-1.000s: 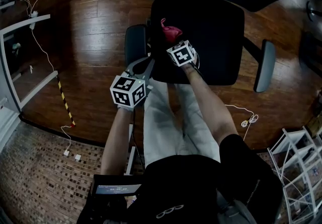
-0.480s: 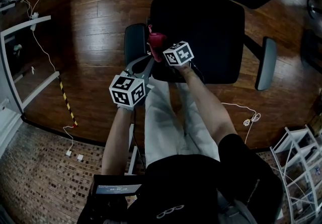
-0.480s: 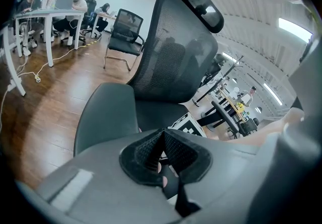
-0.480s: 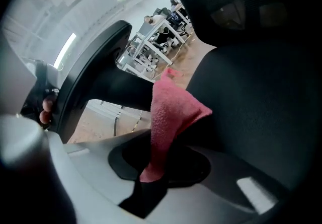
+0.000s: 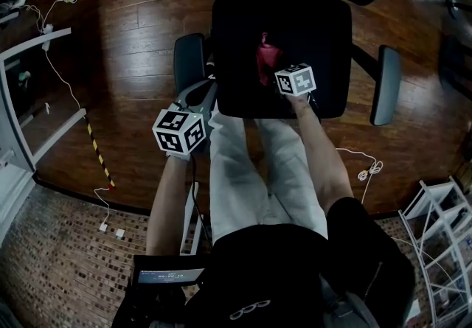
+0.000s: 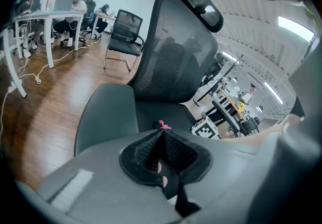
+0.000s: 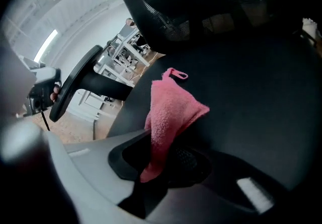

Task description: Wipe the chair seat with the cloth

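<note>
One cloth (image 7: 168,112) slid right, pinched in right claw (image 7: 160,163).

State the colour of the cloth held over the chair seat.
Pink. The cloth shows best in the right gripper view.

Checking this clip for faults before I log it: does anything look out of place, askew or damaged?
Nothing stands out. The right hand-held gripper is shut on the cloth over the seat, which shows no visible spill or tear. The left hand-held gripper is shut and empty.
</note>
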